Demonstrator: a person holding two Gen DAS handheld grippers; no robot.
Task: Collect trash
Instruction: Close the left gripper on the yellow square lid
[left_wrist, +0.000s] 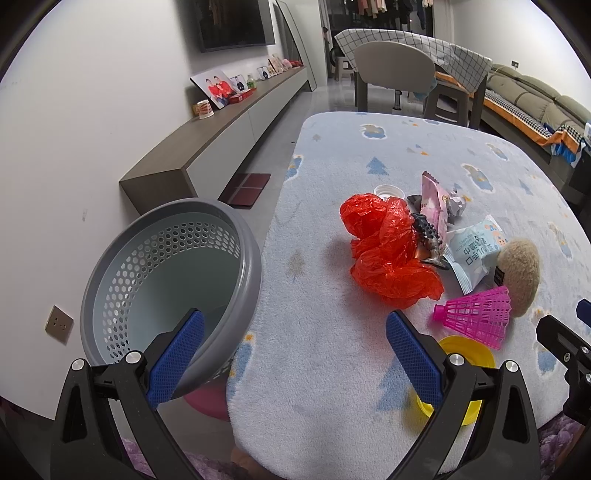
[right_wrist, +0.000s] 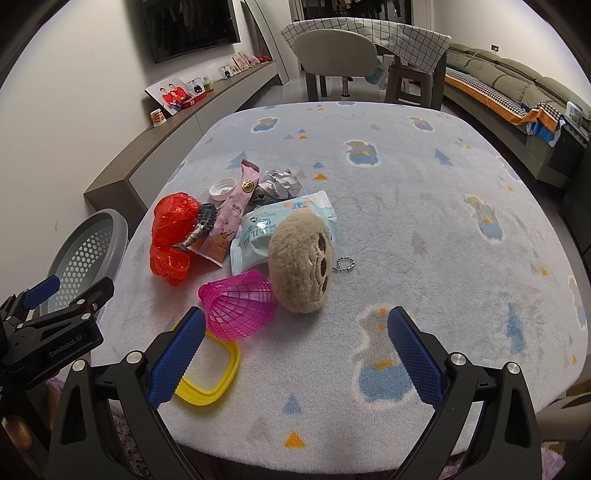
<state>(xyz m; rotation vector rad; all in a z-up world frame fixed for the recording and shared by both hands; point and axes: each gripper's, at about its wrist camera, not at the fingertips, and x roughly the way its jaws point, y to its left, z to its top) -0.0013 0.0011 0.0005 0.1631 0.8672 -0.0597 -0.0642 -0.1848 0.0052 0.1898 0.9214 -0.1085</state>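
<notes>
Both grippers empty, fingers spread wide: left gripper (left_wrist: 293, 354) over the worktop (left_wrist: 325, 369) edge, right gripper (right_wrist: 295, 354) above bare cloth. Nothing collected yet; bin (left_wrist: 166, 273) looks empty.

Nearest, at 8 o'clock in the right view: yellow lid (right_wrist: 210, 373), flat on the pile. Risk: fingers scrape cloth, not rim.

Next, 11 o'clock: pink shuttlecock (right_wrist: 240, 304) touching plush toy (right_wrist: 301, 258). Both may not be trash; a careless grab takes them.

Further: wipes pack (right_wrist: 258, 229), pink wrapper (right_wrist: 231, 214), red bag (right_wrist: 171, 232), all overlapping. Pulling one could drag the others off the edge.

Farthest: crumpled paper (right_wrist: 282, 181), white cap (right_wrist: 221, 188).

Bin sits off the worktop at 9 o'clock; light bag may miss it.
</notes>
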